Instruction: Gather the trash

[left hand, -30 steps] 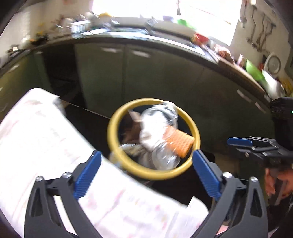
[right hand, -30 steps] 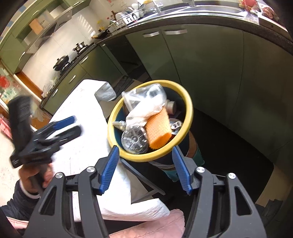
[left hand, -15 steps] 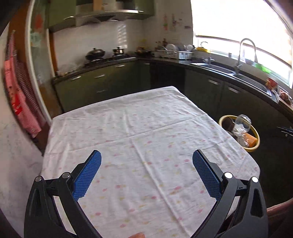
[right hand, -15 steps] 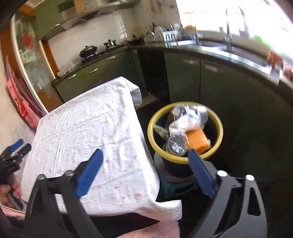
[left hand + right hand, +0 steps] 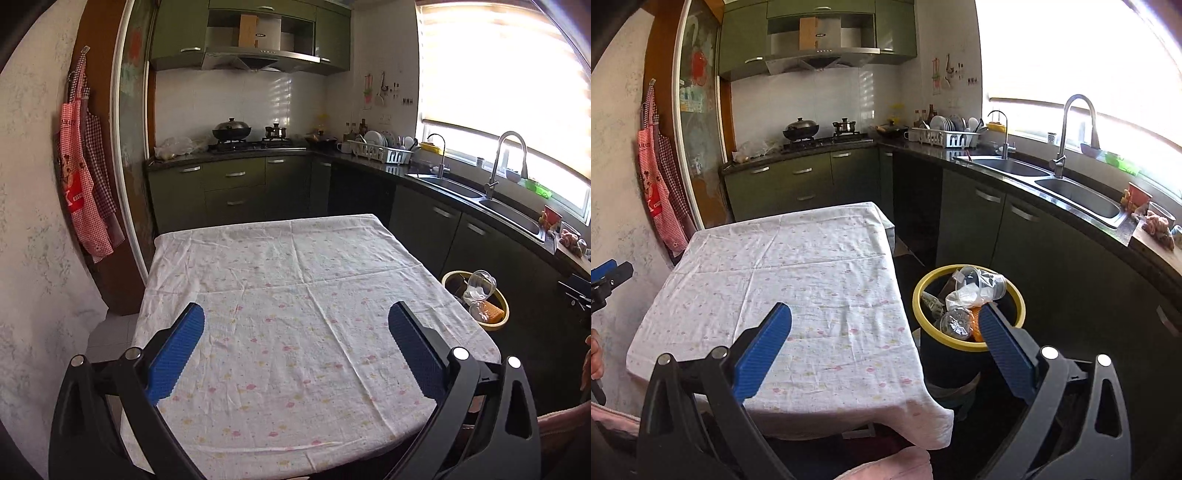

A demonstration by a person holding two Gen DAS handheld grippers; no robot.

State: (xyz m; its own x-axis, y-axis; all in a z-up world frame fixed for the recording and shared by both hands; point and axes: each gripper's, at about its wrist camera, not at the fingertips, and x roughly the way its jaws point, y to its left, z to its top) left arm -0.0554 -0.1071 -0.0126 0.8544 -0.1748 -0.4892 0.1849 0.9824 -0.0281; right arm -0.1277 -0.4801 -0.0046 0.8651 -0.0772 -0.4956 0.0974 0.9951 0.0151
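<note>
A dark trash bin with a yellow rim (image 5: 967, 345) (image 5: 504, 321) stands on the floor to the right of the table. It is heaped with clear plastic cups and bottles (image 5: 979, 286), crumpled wrap and an orange sponge-like piece (image 5: 493, 314). My left gripper (image 5: 295, 345) hangs open over the near half of the tablecloth (image 5: 295, 295) with nothing between its blue pads. My right gripper (image 5: 886, 339) is open and empty above the table's right edge, its right finger (image 5: 1001, 343) in front of the bin. The left gripper's tip (image 5: 607, 275) shows at the far left of the right wrist view.
Green kitchen cabinets (image 5: 1015, 229) and a dark counter with a double sink (image 5: 1071, 192) run along the right and back. A stove with pots (image 5: 240, 138) and a dish rack (image 5: 945, 138) sit at the back. Aprons (image 5: 85, 192) hang on the left wall.
Both grippers have pulled back and up from right over the bin, so the whole table now shows. The right gripper's jaws have widened.
</note>
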